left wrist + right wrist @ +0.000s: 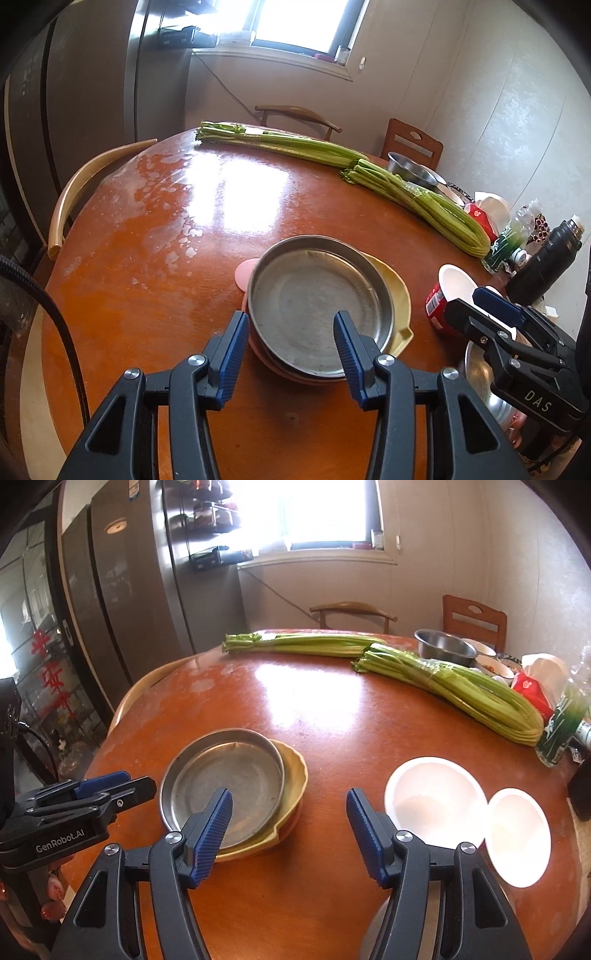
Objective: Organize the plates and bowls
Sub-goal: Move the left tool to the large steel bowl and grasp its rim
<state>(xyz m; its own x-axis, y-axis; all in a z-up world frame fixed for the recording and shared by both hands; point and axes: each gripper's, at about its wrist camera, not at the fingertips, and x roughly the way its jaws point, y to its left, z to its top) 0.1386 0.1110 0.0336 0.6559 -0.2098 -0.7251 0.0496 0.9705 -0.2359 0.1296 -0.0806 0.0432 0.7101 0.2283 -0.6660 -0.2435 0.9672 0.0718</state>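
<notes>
While both tools hang empty above the near edge of the round table (332, 716), the stacking step looks finished for the plates and the bowls seem next. The left gripper (291, 350) has its jaws apart with nothing clamped, over the near rim of the metal plate (314, 302); that plate sits atop a yellow dish (397, 295) and pink plates (245, 275) near the table's front edge. The right gripper (290, 825) is likewise released, its jaws parted over bare wood. Just right of it, two white bowls (436, 797) touch side by side. Nesting the smaller into the larger would need a rim pinch. Farther off, celery (461, 690) and a steel bowl (445, 646) lie toward the far edge.
</notes>
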